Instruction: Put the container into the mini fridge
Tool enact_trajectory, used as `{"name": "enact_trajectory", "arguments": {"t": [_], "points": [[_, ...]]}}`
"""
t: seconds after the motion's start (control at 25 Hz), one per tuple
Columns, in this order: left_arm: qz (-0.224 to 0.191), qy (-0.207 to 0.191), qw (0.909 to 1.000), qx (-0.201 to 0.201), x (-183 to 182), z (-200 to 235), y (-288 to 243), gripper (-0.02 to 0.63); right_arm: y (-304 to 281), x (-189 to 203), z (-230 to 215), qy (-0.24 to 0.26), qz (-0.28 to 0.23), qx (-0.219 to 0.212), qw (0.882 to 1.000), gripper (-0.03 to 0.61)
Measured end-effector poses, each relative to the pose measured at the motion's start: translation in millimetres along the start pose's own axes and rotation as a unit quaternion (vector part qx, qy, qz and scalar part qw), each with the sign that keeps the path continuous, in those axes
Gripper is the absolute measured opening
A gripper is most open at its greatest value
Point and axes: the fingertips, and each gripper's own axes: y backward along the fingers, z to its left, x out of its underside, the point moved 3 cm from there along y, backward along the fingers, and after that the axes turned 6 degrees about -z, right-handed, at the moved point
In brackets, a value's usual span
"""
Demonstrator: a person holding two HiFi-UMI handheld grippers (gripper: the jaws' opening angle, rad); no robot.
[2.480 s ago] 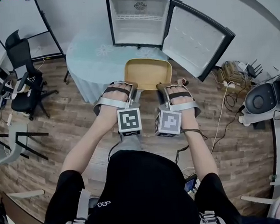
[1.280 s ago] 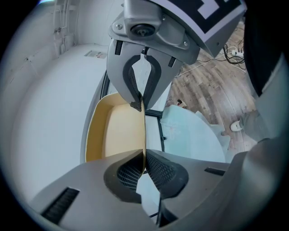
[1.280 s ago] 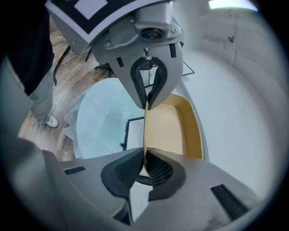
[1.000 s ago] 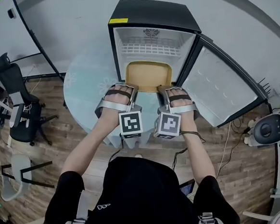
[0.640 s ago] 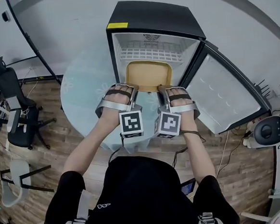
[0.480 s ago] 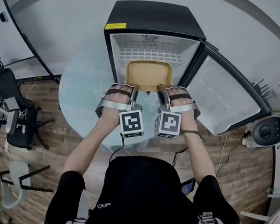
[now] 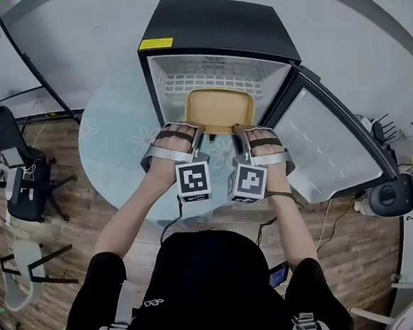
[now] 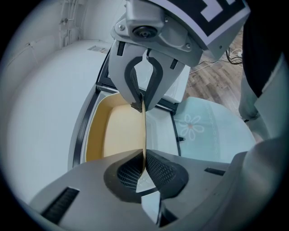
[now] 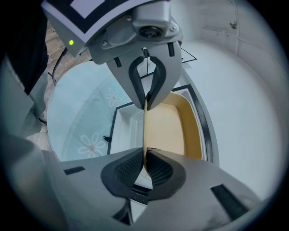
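Head view: the left gripper [image 7: 197,131] and right gripper [image 7: 237,130] are clamping the tan container's [image 7: 220,110] near rim. It is hanging partly inside the open mini fridge [image 7: 217,24], clear of both walls, at the round table's [image 7: 113,157] far edge.
Left gripper view: jaws are pinching the thin rim.
Right gripper view: jaws are doing likewise.

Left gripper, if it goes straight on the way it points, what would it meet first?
The left gripper, gripping the shallow tan plastic container by its rim, points into the open black mini fridge. The way looks free under the white wire shelf; probably the back wall; depth unclear.
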Motion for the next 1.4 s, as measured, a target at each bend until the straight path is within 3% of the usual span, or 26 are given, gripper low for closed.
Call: {"name": "enact_trajectory", "arguments": {"t": [0.48,1.4], "points": [[0.016,0.025,0.9995,0.014,27.8,14.0,-49.5,0.035,-56.5,9.6,-14.1,0.006,-0.015,-0.021,1.0,0.025],[0.019,0.017,0.9997,0.004,48.7,33.5,-130.4,0.032,-129.2,33.9,-41.2,-0.003,0.0,-0.03,1.0,0.028]]}}
